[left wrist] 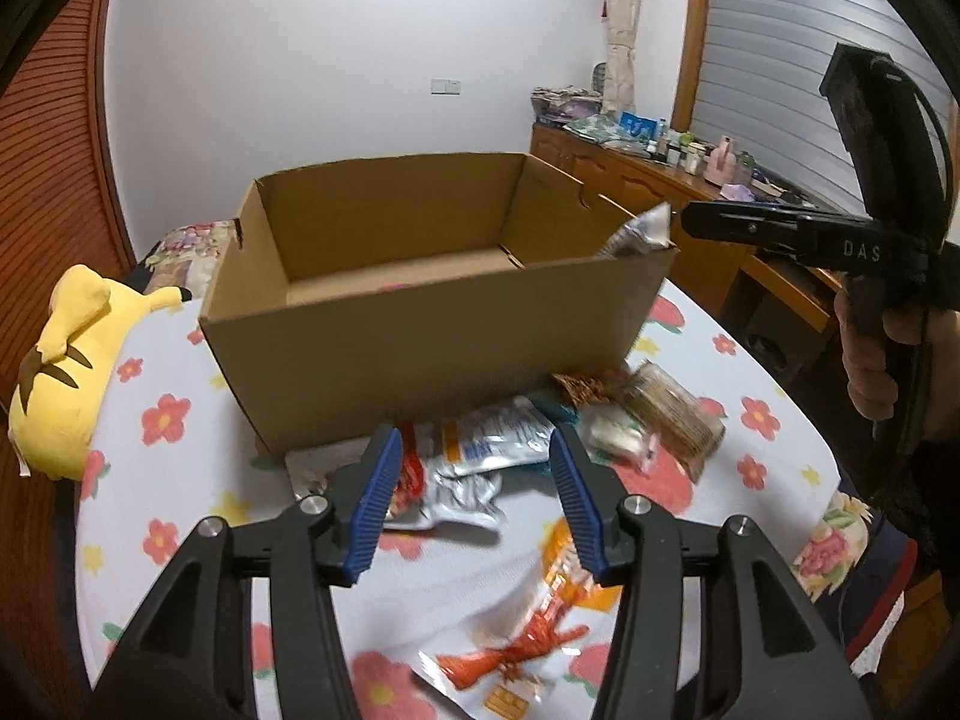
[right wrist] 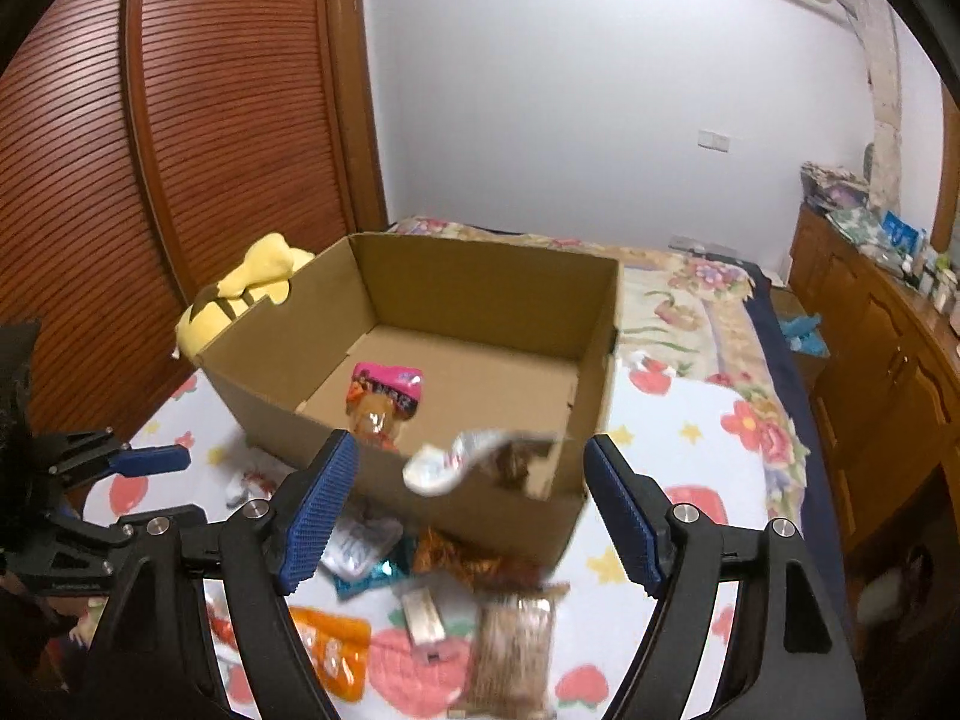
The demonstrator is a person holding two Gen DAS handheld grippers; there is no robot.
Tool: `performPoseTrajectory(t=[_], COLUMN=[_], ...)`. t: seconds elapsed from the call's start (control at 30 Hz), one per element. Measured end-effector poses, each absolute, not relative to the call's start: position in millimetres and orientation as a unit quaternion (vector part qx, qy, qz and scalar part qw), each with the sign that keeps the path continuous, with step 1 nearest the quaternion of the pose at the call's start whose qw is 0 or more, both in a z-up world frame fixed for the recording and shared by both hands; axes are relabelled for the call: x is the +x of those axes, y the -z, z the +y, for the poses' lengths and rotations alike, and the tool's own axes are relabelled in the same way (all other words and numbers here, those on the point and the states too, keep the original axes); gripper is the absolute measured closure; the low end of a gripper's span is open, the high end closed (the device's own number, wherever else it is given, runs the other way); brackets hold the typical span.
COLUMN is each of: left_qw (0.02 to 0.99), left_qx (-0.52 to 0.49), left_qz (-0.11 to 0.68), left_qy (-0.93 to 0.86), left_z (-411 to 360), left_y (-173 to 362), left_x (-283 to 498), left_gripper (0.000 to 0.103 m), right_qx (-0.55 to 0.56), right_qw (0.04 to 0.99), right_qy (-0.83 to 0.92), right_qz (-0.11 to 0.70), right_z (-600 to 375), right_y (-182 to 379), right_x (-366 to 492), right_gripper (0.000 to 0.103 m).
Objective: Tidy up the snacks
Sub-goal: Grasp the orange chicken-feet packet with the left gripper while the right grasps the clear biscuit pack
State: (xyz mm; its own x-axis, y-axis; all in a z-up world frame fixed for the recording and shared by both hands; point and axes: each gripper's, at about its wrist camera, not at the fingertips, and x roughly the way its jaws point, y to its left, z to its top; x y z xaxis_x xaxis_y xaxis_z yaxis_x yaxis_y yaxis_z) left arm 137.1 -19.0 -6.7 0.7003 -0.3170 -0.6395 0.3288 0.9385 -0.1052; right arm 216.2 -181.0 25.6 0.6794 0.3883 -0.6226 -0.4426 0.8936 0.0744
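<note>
An open cardboard box (left wrist: 420,324) stands on the flowered table; it also shows in the right wrist view (right wrist: 420,276). A pink snack pack (right wrist: 384,396) lies inside it. A silver and brown packet (right wrist: 474,459) is blurred in mid-air at the box's near right corner, also seen in the left wrist view (left wrist: 642,234). My right gripper (right wrist: 471,510) is open and empty just behind that packet. My left gripper (left wrist: 474,504) is open and empty above a pile of silver packets (left wrist: 480,450) in front of the box. An orange pack (left wrist: 534,630) lies nearest.
A brown cracker pack (left wrist: 672,414) and more snacks lie right of the pile. A yellow plush toy (left wrist: 66,372) sits at the table's left edge. A bed lies behind the box, a cluttered wooden dresser (left wrist: 660,180) stands to the right, a slatted wooden door to the left.
</note>
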Motion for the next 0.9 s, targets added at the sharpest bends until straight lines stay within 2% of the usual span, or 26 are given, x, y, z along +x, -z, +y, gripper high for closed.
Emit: performPoseTrajectory(t=[0.3,0.53,0.7,0.77,0.9], left_qw=[0.912,0.902,0.896,0.894,0.888], left_qx=[0.019,0.021,0.031,0.034,0.048], left_qz=[0.360,0.385,0.396,0.401,0.406], left_qy=[0.195,0.194,0.201,0.200,0.211], left_z=[-28.6,-27.9,-31.5,-33.6,-40.7], left_y=[33.1,56.8,67.9,70.6,73.6], left_x=[121.8,118.6,115.9,116.1,114.0], left_gripper=[0.046,0.045,0.045,0.044,0.043], right_qx=[-0.036,-0.033,-0.030,-0.032,-0.040], right_qw=[0.913,0.899,0.890,0.888,0.886], right_qy=[-0.211,-0.206,-0.198,-0.193,-0.188], right_qz=[0.348,0.385,0.410,0.417,0.423], right_z=[-208.5,-213.9,-211.2,-211.3,-211.9], right_y=[12.9,60.7,91.4,98.6,109.4], right_x=[180.4,176.2,184.1,187.4,188.4], right_gripper=[0.024,0.035,0.037,0.040,0.058])
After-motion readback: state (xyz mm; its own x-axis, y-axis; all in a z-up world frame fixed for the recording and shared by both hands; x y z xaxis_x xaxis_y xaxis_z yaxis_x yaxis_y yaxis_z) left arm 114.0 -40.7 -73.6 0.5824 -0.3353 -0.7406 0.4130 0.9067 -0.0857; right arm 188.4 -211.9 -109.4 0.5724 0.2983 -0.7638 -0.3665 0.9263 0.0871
